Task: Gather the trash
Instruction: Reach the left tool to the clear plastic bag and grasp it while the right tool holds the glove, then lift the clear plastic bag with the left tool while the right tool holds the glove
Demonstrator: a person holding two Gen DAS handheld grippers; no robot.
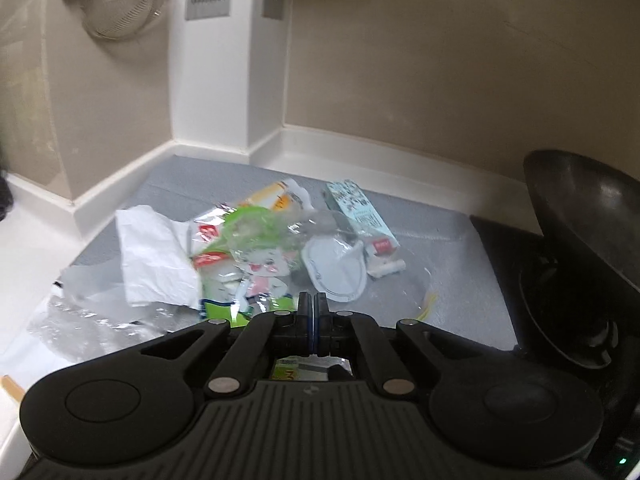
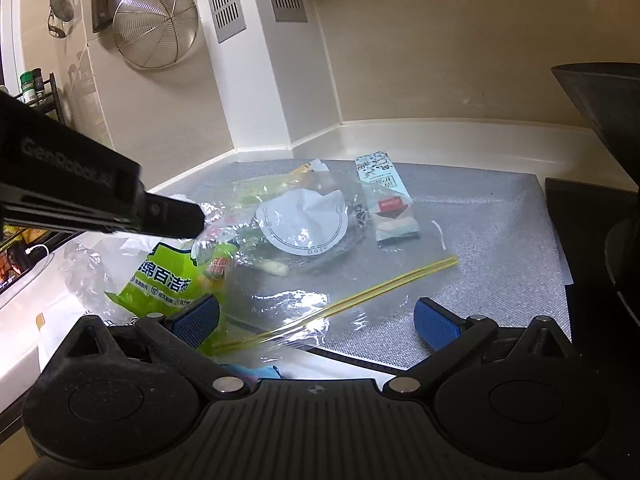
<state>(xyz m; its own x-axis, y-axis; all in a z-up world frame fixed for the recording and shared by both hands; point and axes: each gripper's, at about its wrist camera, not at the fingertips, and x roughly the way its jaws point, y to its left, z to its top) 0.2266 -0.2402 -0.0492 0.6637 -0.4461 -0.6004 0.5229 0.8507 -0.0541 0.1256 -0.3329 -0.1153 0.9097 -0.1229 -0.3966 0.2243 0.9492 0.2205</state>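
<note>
Left gripper (image 1: 311, 305): my jaws are pressed together, empty, right at the green wrapper (image 2: 168, 276).
Right gripper (image 2: 318, 318): spread wide over the zip bag (image 2: 340, 300).
Trash: piled mid-mat.
Next, I reckon: pinch film edges, lift slowly.
Surface: grey mat (image 2: 500, 240), white counter corner, strainer (image 2: 156, 26) on wall.

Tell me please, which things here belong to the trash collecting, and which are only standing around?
Belong to the job:
- clear zip bag
- green wrapper
- round white lid
- small carton
- crumpled white paper
- left gripper, shut
- right gripper, open

Just lying about:
- wire strainer
- black pan
- spice jars
</note>
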